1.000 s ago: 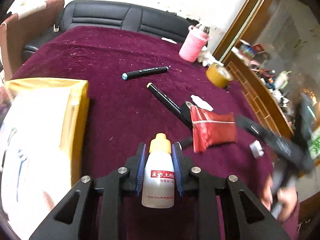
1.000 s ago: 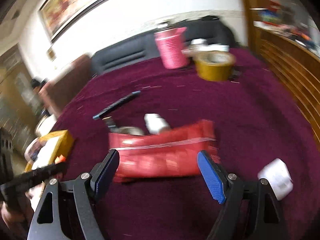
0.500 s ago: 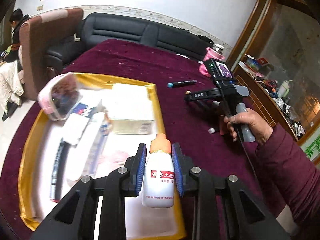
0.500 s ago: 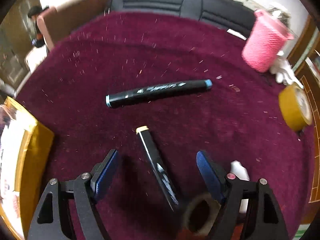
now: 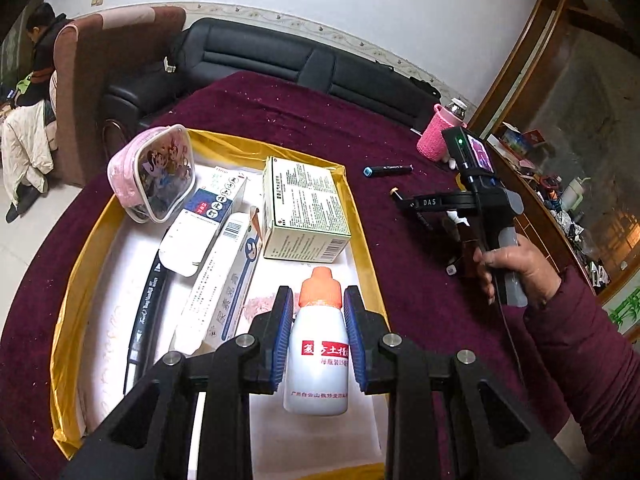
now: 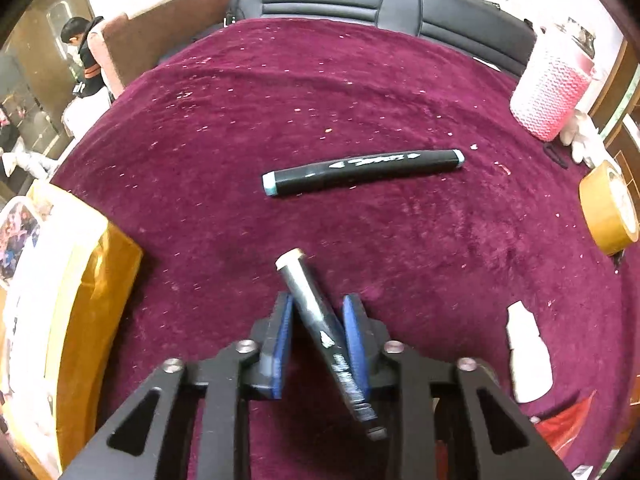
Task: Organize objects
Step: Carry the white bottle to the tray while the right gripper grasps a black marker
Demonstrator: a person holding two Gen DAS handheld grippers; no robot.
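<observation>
Item: white dropper bottle (image 5: 317, 354) with orange cap, upright, clamped at its shoulders between the blue pads of the left tongs (image 5: 317, 330). Location: above the near right corner of the gold-rimmed tray (image 5: 78, 276), not yet set down.

Tray contents: pink cartoon pouch (image 5: 154, 172) at the far left; green-and-white medicine box (image 5: 304, 208) at the far right; two long ointment cartons (image 5: 224, 276) lying aslant in the middle; a black marker (image 5: 146, 308) along the left.

Item: black marker with cream end cap (image 6: 320, 320), lying aslant on the maroon counter (image 6: 320, 100). The right tongs (image 6: 318, 340) have just been closing and now stand shut on its barrel, which crosses the pads at an angle.

Still loose on the counter: a second black marker with teal caps (image 6: 362, 172), a small white bottle (image 6: 526, 354), a red packet (image 6: 568, 420), a roll of brown tape (image 6: 610, 216), a pink knitted bottle sleeve (image 6: 554, 88).

Handling note, step in hand (judgement): lower the dropper bottle onto the bare white floor near the tray's right rim, clear of the cartons, and release only once its base rests flat, as a tall narrow bottle tips easily. The skewed marker may pivot between the pads; lift it slowly and keep it low.
</observation>
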